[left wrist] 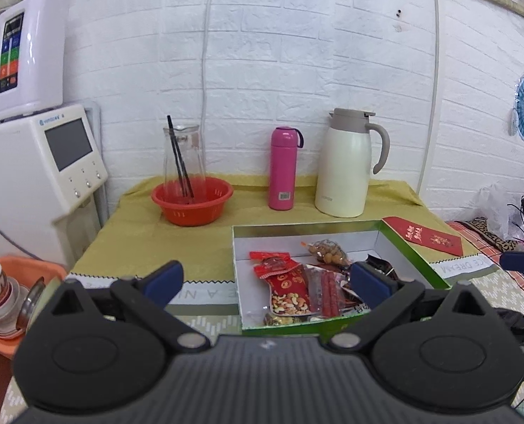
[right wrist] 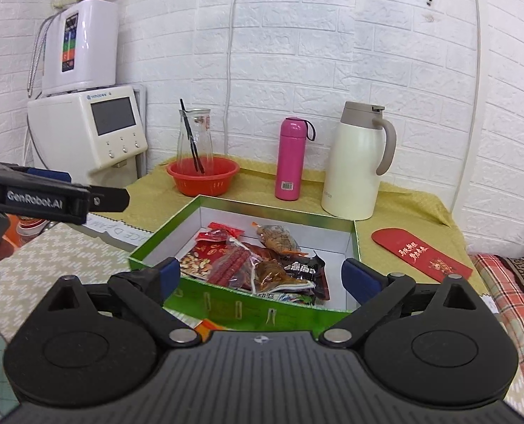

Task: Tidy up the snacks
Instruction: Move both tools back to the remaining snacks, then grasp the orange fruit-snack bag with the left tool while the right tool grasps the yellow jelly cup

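The snack packets (right wrist: 251,265) are shown lying in the green box (right wrist: 240,309) on the table (right wrist: 396,212). The left claw (left wrist: 272,279) and the right claw (right wrist: 262,275) are both held spread wide, with nothing gripped. "GenRobot.AI" can be read on the left claw's side in the right wrist view. Gold characters are printed on the red envelope (right wrist: 421,254) beside the box. A barcode label is carried by the pink bottle (right wrist: 292,159).

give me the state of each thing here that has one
green box: open, no lid on, snack packets inside
left tool: open, empty
right tool: open, empty
pink bottle: upright, capped
white jug: upright, lid shut
glass carafe: standing in red basket
red envelope: lying flat
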Demonstrator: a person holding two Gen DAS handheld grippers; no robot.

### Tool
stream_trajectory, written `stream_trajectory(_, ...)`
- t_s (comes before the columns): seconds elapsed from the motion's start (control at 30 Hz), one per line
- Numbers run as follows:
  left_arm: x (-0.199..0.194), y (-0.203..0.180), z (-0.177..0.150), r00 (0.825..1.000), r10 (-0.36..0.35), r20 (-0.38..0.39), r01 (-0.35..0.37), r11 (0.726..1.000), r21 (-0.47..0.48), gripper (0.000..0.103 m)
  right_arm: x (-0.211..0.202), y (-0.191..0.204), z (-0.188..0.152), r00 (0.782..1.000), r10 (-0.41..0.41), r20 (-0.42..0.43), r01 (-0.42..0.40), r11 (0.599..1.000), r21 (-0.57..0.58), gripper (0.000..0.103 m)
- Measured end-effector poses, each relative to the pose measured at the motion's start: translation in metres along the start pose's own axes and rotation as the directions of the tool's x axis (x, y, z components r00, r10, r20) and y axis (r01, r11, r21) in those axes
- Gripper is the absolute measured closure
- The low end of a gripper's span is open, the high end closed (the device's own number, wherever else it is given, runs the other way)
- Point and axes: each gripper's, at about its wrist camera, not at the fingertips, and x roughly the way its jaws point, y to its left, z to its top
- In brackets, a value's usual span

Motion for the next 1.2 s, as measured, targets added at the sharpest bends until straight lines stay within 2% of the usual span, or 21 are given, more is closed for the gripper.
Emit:
stream_trajectory(0.27,-0.044,0.003,-0.022,0.995,-0.092,-0.027,0.09,0.995,-0.046,0.003,-0.063,-0.003,-0.014,1.0,0.016,0.007,-0.016,1.0,0.022,0.0)
stream_trajectory(0.47,-0.065,-0.004,-0.069,0.992,-0.119,-0.047,0.119,0.993,-0.009,0.003,-0.077,-0.001,-0.055,0.999,0.04,-0.025,-0.039,0.997,0.059,0.0)
stream_trajectory(0.63,-0.062,-0.003,-0.105,0.987,-0.125,-0.101,0.12,0.991,-0.057,0.003,-0.061,0.012,-0.092,0.995,0.081,-0.055,-0.076,0.993,0.088,0.0)
stream_trajectory(0.73,-0.058,-0.01,-0.117,0.992,-0.071,-0.108,0.071,0.997,-0.01,0.003,-0.046,0.016,-0.104,0.994,0.088,-0.065,-0.081,0.991,0.111,0.0)
stream_trajectory(0.8,-0.054,-0.016,-0.121,0.992,-0.059,-0.107,0.061,0.998,0.015,0.003,-0.035,0.016,-0.107,0.993,0.092,-0.07,-0.082,0.988,0.13,0.0)
stream_trajectory(0.9,-0.046,-0.023,-0.122,0.988,-0.099,-0.116,0.099,0.995,0.0,0.003,-0.017,0.013,-0.109,0.99,0.11,-0.084,-0.095,0.982,0.164,0.0)
stream_trajectory(1.03,-0.032,-0.032,-0.116,0.984,-0.135,-0.113,0.135,0.991,-0.004,0.003,0.008,0.008,-0.11,0.991,0.062,-0.12,-0.046,0.99,0.131,0.0)
stream_trajectory(1.17,-0.017,-0.032,-0.111,0.975,-0.185,-0.123,0.179,0.982,-0.064,0.003,0.028,-0.002,-0.112,0.989,0.041,-0.144,-0.022,0.991,0.133,0.0)
stream_trajectory(1.2,-0.011,-0.033,-0.11,0.973,-0.194,-0.127,0.186,0.98,-0.069,0.003,0.032,-0.003,-0.112,0.988,0.044,-0.146,-0.024,0.99,0.139,0.005)
